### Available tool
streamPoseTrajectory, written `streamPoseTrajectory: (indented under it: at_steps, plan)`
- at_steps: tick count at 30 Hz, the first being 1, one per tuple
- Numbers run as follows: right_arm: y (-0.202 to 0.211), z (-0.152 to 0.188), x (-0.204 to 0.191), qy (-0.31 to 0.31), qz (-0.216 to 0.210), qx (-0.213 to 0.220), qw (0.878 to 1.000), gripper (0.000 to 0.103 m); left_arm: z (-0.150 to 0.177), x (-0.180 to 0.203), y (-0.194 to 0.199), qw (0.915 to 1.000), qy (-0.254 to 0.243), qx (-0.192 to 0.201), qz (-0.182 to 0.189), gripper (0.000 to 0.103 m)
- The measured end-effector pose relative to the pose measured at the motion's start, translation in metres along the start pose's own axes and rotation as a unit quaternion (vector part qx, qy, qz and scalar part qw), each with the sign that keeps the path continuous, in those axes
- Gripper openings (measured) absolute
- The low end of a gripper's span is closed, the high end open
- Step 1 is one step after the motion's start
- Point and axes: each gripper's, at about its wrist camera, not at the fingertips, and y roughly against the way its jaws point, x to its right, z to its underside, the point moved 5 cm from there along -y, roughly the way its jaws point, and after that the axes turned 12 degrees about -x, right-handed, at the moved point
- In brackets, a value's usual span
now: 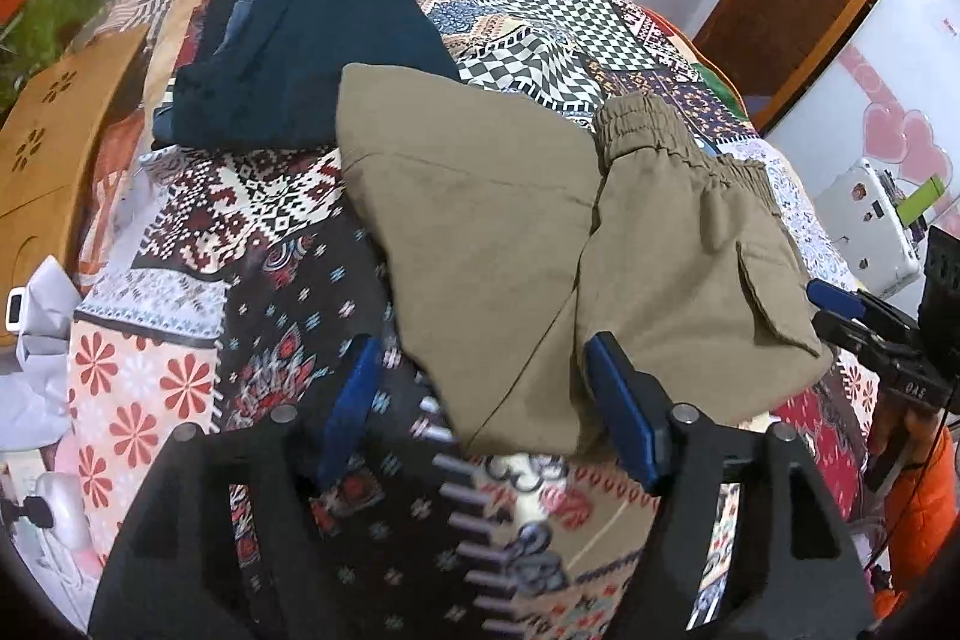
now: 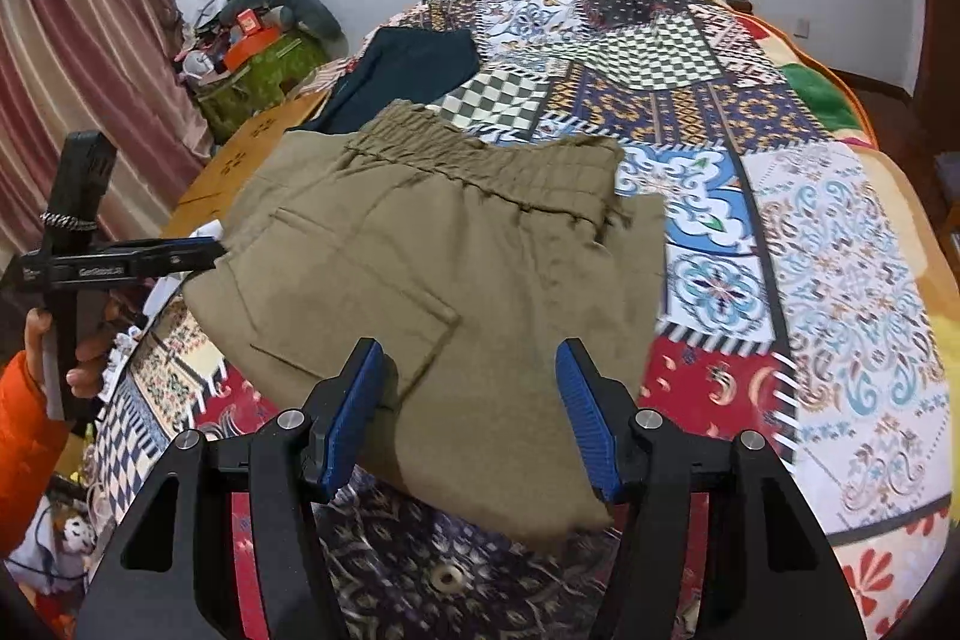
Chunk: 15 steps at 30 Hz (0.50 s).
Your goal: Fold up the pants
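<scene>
Khaki pants (image 1: 510, 250) with an elastic waistband lie folded on the patchwork bedspread (image 1: 240, 196). My left gripper (image 1: 486, 406) hovers over their near corner. Its right pad overlaps the cloth, its left pad stands off the cloth's edge, and the jaws are open. In the right wrist view the pants (image 2: 450, 250) spread ahead with a back pocket showing. My right gripper (image 2: 471, 415) straddles their near edge, open, with flat cloth between the pads. Each view shows the other gripper at the pants' side: the right gripper (image 1: 840, 307) and the left gripper (image 2: 198, 250).
A folded dark navy garment (image 1: 312, 52) lies behind the pants at the far left. A wooden board (image 1: 48, 160) borders the bed's left side. A white device (image 1: 870, 226) sits at the right. A hand in an orange sleeve (image 2: 36, 400) holds the left gripper. A cluttered stand (image 2: 258, 64) is by the curtain.
</scene>
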Motion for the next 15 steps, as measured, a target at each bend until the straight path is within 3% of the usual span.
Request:
streamPoseTrajectory:
  at_steps: [1, 2, 3, 4, 10, 15]
  plan:
    - [0.000, 0.001, -0.001, -0.002, -0.002, 0.000, 1.000, 0.055, 0.002, -0.001, 0.001, 1.0000, 0.000, 0.002, -0.005, 0.072]
    - [0.001, 0.004, 0.000, -0.006, -0.003, 0.000, 1.000, 0.055, 0.004, -0.004, 0.004, 0.9996, 0.001, 0.002, -0.030, 0.069]
    - [0.002, 0.006, 0.001, -0.007, 0.000, -0.001, 1.000, 0.055, 0.006, -0.009, 0.005, 0.9968, -0.003, 0.001, -0.080, 0.069]
    - [0.003, 0.007, 0.002, -0.008, 0.001, -0.002, 1.000, 0.054, 0.010, -0.012, 0.006, 0.9955, -0.006, 0.005, -0.094, 0.069]
    - [0.007, 0.014, 0.004, -0.007, 0.027, -0.005, 1.000, 0.058, 0.021, -0.028, 0.018, 0.9901, 0.000, 0.000, -0.141, 0.067]
    - [0.022, 0.006, 0.010, -0.020, 0.029, 0.007, 0.999, 0.058, 0.002, -0.014, 0.048, 0.9920, -0.012, 0.040, -0.119, 0.067]
